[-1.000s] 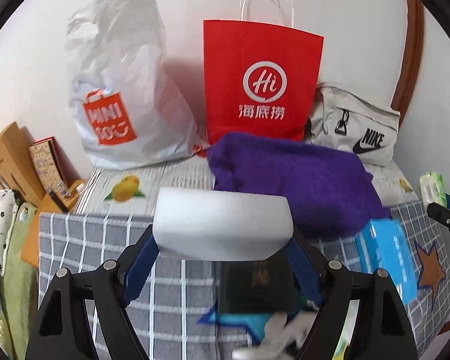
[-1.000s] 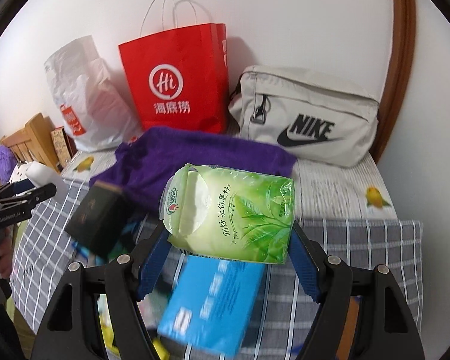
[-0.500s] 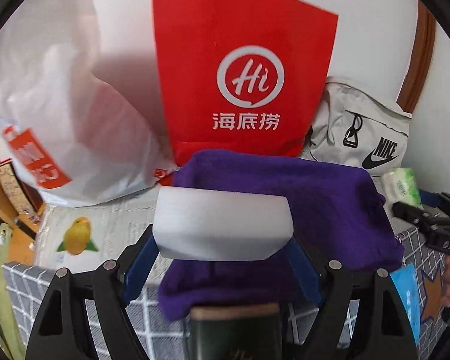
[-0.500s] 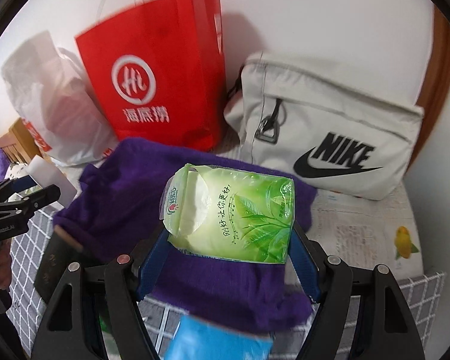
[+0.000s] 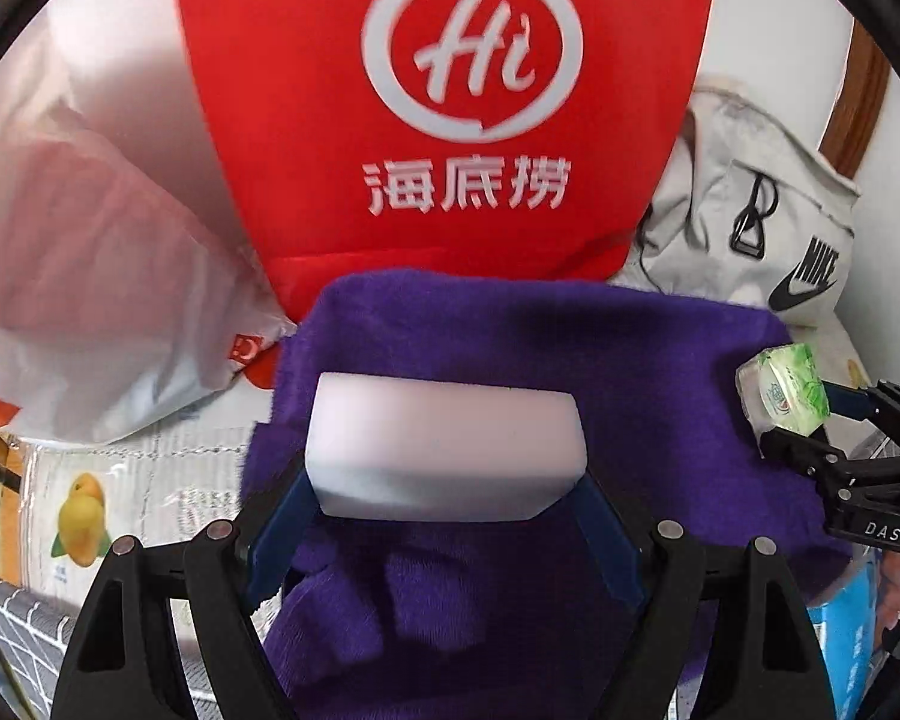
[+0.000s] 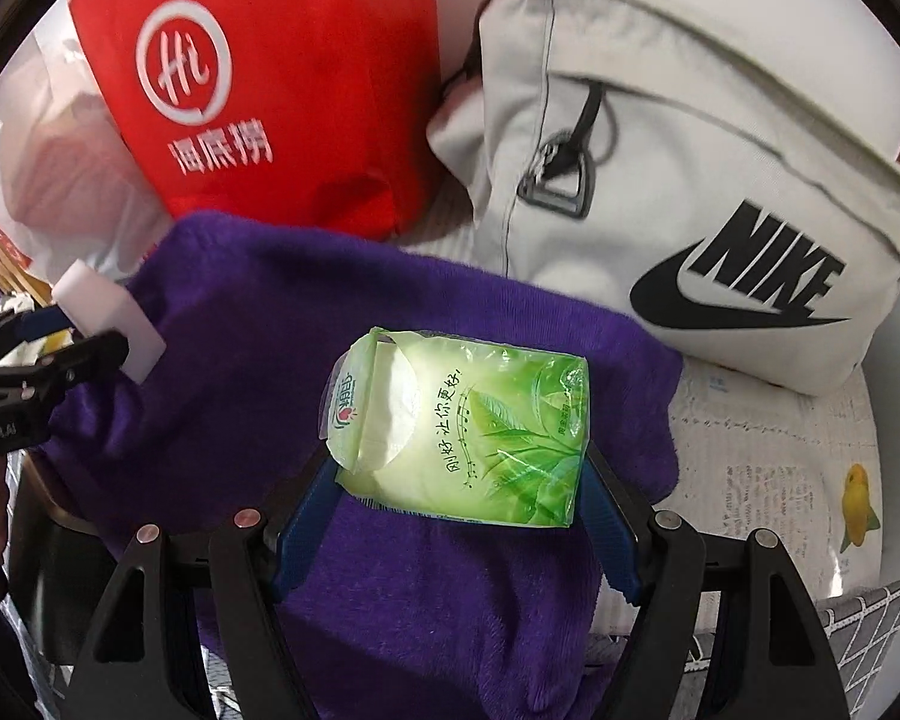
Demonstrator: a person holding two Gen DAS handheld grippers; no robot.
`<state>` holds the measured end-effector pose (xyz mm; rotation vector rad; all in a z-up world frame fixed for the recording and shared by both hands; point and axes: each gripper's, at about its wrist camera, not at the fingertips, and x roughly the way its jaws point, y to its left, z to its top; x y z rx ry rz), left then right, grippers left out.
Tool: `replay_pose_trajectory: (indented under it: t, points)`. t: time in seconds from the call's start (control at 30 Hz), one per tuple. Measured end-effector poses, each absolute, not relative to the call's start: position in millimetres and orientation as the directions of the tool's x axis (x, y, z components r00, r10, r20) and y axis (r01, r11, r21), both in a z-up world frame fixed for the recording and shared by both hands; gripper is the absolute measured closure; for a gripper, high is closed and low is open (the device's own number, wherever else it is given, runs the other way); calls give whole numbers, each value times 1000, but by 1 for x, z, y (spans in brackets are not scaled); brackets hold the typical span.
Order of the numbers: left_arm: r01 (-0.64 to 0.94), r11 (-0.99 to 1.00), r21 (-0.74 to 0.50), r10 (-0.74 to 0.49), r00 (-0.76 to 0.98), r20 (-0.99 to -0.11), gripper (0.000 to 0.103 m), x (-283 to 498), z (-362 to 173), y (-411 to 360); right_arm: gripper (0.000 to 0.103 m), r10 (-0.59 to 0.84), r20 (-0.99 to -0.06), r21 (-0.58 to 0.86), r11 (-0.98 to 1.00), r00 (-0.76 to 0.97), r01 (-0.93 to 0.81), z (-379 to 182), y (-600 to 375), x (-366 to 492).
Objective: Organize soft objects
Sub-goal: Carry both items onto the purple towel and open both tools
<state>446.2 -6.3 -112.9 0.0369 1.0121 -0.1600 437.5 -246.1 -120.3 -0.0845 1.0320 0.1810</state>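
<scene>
- Both grippers now nearer the red paper bag (image 5: 444, 120), over the purple towel (image 5: 570, 360).
- White sponge block (image 5: 444, 450): pinched endwise in left gripper (image 5: 444, 504).
- Green tissue pack (image 6: 462, 426): clamped in right gripper (image 6: 459, 510), just above towel.

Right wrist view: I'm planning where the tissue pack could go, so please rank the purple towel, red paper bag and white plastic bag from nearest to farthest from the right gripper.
1. Purple towel, directly beneath and ahead of the right gripper.
2. Red paper bag, upright behind the towel, upper left.
3. White plastic bag, far left, beside the red bag.
</scene>
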Motion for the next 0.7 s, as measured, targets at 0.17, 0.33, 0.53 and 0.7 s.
replay_pose_trajectory:
  t: [0.17, 0.33, 0.53, 0.7]
  points:
    - [136, 989, -56, -117, 496, -860, 20, 452, -120, -8, 28, 120, -879, 33, 981, 462, -191, -131, -247, 443]
    - [136, 990, -32, -94, 475, -875, 20, 454, -125, -12, 27, 118, -892, 43, 983, 436, -179, -139, -248, 449]
    - [144, 989, -12, -78, 464, -883, 18, 454, -124, -19, 18, 120, -895, 45, 983, 429, -181, -141, -247, 448]
    - [138, 990, -16, -77, 448, -891, 18, 447, -120, -23, 18, 129, -886, 56, 983, 446, -173, -132, -250, 439]
